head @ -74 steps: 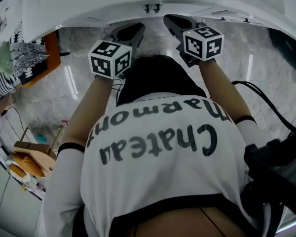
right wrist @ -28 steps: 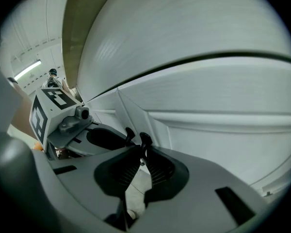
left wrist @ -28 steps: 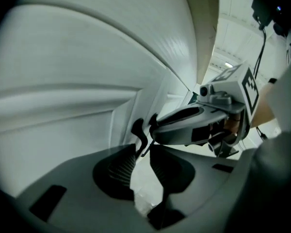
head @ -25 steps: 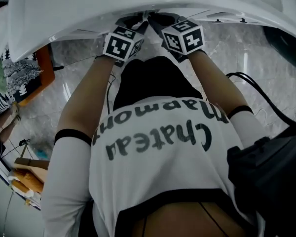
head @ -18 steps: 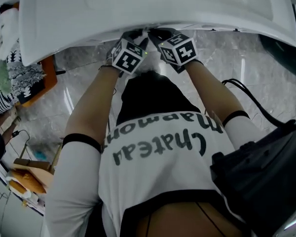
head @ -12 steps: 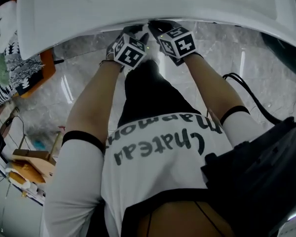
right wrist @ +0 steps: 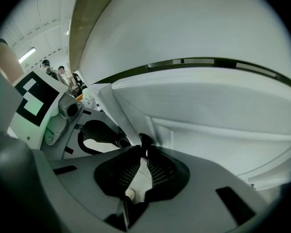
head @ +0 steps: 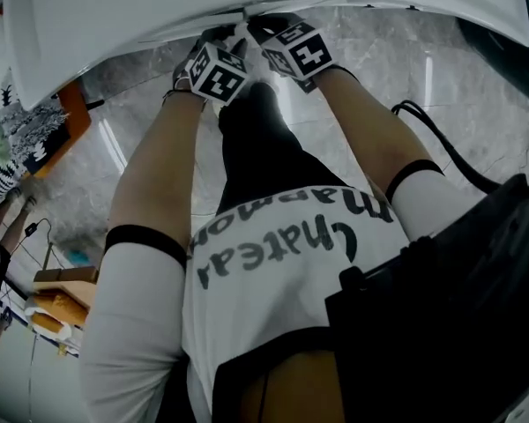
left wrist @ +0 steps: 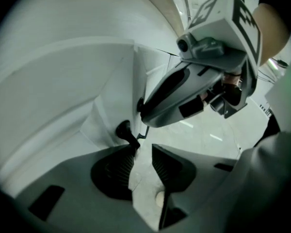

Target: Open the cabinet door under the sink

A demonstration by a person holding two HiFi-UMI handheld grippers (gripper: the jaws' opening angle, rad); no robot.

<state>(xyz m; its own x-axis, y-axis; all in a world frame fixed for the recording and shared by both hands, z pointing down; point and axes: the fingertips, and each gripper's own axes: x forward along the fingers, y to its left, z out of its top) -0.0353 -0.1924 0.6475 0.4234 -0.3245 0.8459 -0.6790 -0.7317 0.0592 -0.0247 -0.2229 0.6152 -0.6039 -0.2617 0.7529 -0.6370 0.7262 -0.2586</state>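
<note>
change: vs three seconds back, left gripper [left wrist: 143, 154] and right gripper [right wrist: 144, 157] sit much closer together, tucked up against the cabinet door [right wrist: 223, 115].
left gripper: narrow gap, nothing pinched; small black left knob [left wrist: 123, 130] just off its left tip.
right gripper: ribbed pads nipped onto the round black right knob [right wrist: 144, 140].
cabinet door: smooth white panel, dead ahead of both.
</note>
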